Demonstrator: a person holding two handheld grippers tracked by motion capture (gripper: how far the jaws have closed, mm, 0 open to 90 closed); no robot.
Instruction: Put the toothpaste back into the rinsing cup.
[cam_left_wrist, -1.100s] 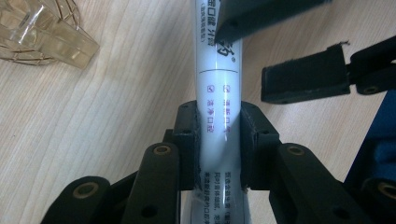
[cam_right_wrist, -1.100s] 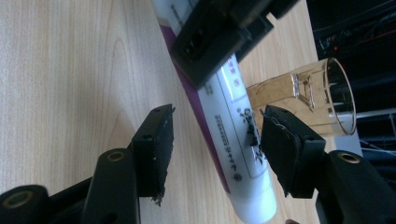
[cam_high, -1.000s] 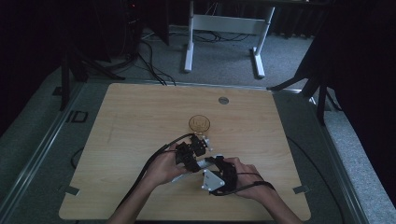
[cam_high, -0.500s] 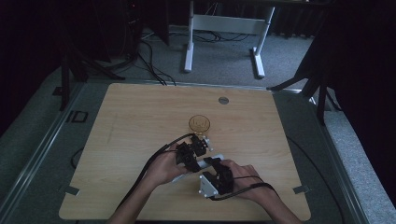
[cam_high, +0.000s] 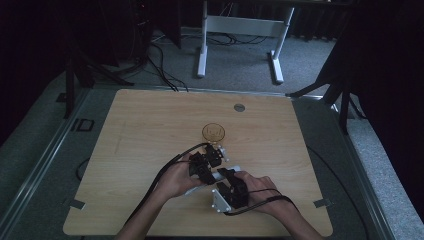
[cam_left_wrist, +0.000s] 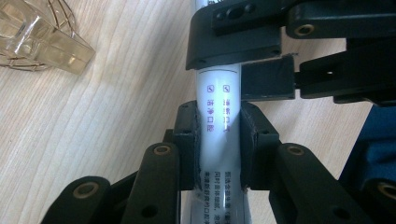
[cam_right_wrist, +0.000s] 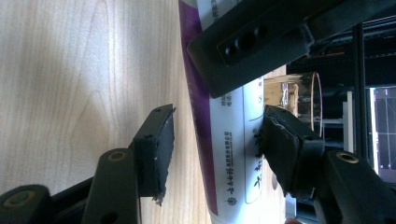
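one clear glass (cam_high: 213, 133), seemingly unobstructed, beyond the tube (cam_left_wrist: 218, 112).

High view dim overall, room behind the table (cam_high: 150, 120) nearly black, the floor grey and murky. Tabletop is the only mid-lit area, flat light, no hard shadows, hands and grippers read as dark lumps with little detail. Slightly soft, low contrast.

Left gripper view much brighter: wood grain crisp, even daylight-like light, soft shadow beside the white tube (cam_left_wrist: 218, 107). Print on the tube is sharp near the middle and goes softer toward the bottom edge. Black jaws close to the lens look a bit soft. Clear glass (cam_left_wrist: 42, 39) shows small glints.

Right gripper view bright on the wood at left, soft diagonal shadow bands. Background at right dark, with blown-out bright slivers.
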